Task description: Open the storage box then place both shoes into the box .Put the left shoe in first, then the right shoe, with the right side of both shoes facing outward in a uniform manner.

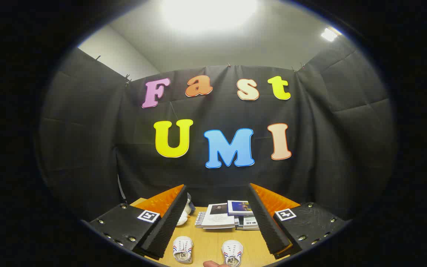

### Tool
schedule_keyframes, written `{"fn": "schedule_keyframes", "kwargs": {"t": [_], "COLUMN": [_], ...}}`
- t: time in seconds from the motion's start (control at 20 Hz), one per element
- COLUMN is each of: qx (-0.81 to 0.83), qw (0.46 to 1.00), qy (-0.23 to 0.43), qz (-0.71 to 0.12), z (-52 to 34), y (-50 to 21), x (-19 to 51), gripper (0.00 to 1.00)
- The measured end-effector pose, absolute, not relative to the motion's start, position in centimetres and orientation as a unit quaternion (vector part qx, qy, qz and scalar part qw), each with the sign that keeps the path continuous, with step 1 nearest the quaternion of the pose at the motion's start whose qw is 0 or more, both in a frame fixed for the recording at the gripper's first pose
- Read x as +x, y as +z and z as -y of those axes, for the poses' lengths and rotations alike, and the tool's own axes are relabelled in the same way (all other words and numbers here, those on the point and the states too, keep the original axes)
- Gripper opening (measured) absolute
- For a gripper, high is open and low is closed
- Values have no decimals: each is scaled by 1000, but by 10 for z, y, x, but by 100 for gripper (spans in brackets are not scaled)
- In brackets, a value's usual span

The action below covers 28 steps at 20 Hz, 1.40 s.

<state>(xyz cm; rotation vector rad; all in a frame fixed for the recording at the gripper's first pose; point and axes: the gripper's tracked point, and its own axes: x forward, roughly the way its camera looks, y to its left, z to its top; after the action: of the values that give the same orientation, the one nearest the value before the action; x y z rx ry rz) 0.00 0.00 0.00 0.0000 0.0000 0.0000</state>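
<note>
My gripper (217, 218) hangs wide open, empty. Two shoes (182, 249) (232, 253) sit on the table (208, 243) at six o'clock between my fingers; books (225, 215) lie at twelve. I'd find the box before lowering.

White shoes (182, 249) with red-and-blue stripes, light wooden table (209, 241), white-covered booklets (219, 216), black cloth wall (87, 148)

Two small white shoes (182, 249) (232, 253) on the wooden table (208, 243) are cut off at six o'clock. A fingertip (211, 263) (barely showing) pokes in there. A white object (184, 214) at ten o'clock hides behind the gripper's (217, 218) left finger. Booklets' (219, 216) covers are too small to tell.
</note>
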Motion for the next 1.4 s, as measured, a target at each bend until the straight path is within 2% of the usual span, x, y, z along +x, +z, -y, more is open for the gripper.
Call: {"fn": "schedule_keyframes", "kwargs": {"t": [0.95,1.4], "qx": [4,19], "qw": [1000,998], "qy": [-17,-18], "qz": [-19,-55], "z": [26,28], "y": [-14,-60], "x": [25,50], "gripper": [98,98]}}
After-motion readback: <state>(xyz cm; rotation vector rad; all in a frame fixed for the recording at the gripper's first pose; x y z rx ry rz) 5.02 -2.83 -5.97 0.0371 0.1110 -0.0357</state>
